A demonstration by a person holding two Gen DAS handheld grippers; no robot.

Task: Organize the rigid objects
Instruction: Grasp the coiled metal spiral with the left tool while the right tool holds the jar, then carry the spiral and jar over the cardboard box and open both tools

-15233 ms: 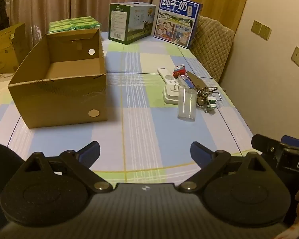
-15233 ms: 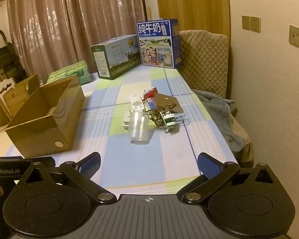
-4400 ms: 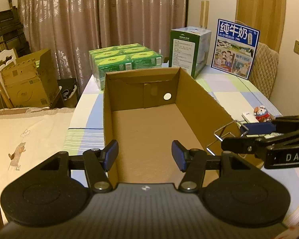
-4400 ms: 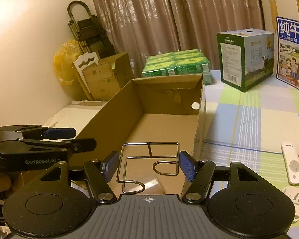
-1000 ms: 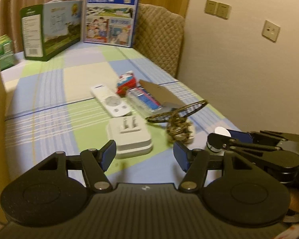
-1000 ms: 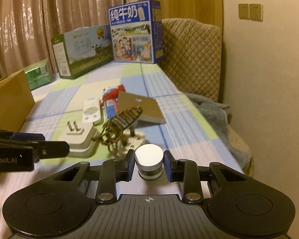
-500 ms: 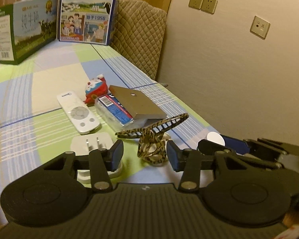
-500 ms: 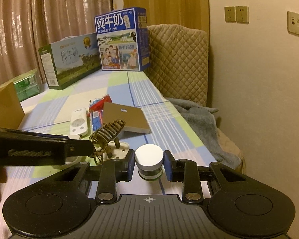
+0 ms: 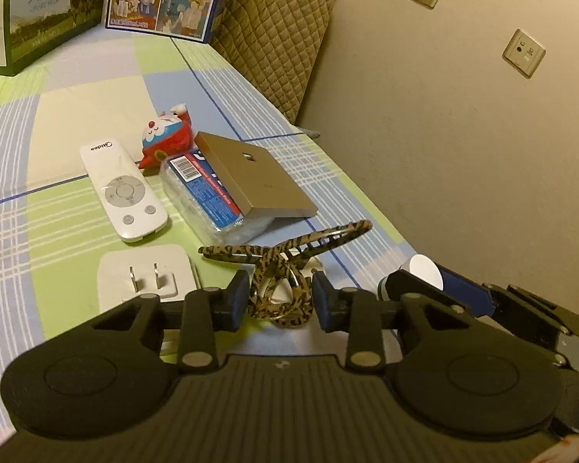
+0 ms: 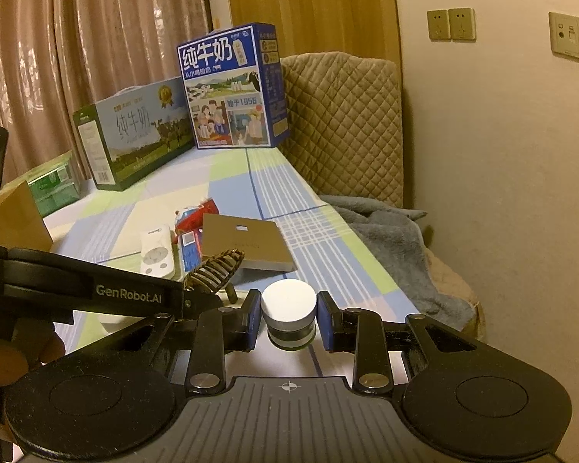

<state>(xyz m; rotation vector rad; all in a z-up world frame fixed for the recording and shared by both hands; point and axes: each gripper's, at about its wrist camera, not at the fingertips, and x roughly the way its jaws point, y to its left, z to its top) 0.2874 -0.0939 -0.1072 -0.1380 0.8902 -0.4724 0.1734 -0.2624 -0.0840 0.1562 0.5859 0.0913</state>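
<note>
My right gripper (image 10: 288, 324) clamps a small white-lidded round jar (image 10: 288, 314); my left gripper's black arm (image 10: 88, 289) reaches the leopard-print plastic hair claw (image 10: 214, 270).

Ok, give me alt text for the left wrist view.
The left gripper clamps a leopard-print hair claw on the checked tablecloth. Beyond lie a white plug adapter, Midea remote and tan box.

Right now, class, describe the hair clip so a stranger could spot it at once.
On the checked tablecloth, look near the wall-side edge, just in front of the white plug. The hair clip stands between the left claw's pads. It alone is leopard-patterned, with open comb-like teeth.
</note>
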